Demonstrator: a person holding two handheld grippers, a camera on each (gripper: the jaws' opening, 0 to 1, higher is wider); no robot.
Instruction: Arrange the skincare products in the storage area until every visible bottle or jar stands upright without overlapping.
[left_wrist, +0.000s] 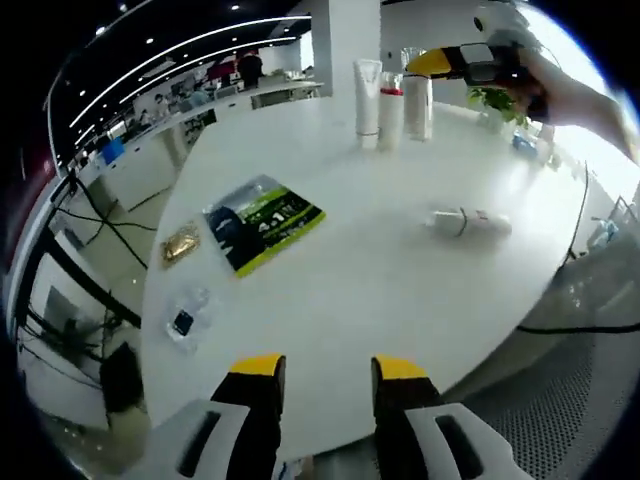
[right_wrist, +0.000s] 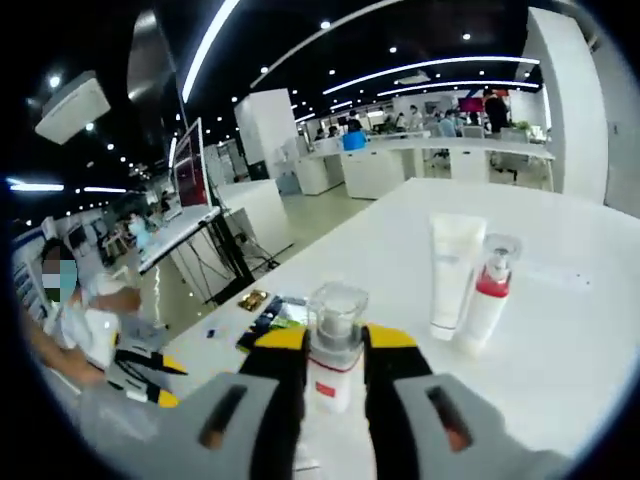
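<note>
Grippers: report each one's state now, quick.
Left gripper: open, holding nothing, over the table.
Right gripper: closed on an upright pump bottle.

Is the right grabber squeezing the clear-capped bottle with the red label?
Touching. In the right gripper view, the right gripper's yellow-tipped jaws press both sides of the upright clear-capped white bottle with the red label, with no gap showing.

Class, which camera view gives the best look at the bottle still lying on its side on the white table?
The left gripper view: the lying bottle shows whole there, on its side on the white table, apart from the three upright containers. In the right gripper view I cannot make it out; the right gripper closes around a clear-capped bottle instead.
</note>
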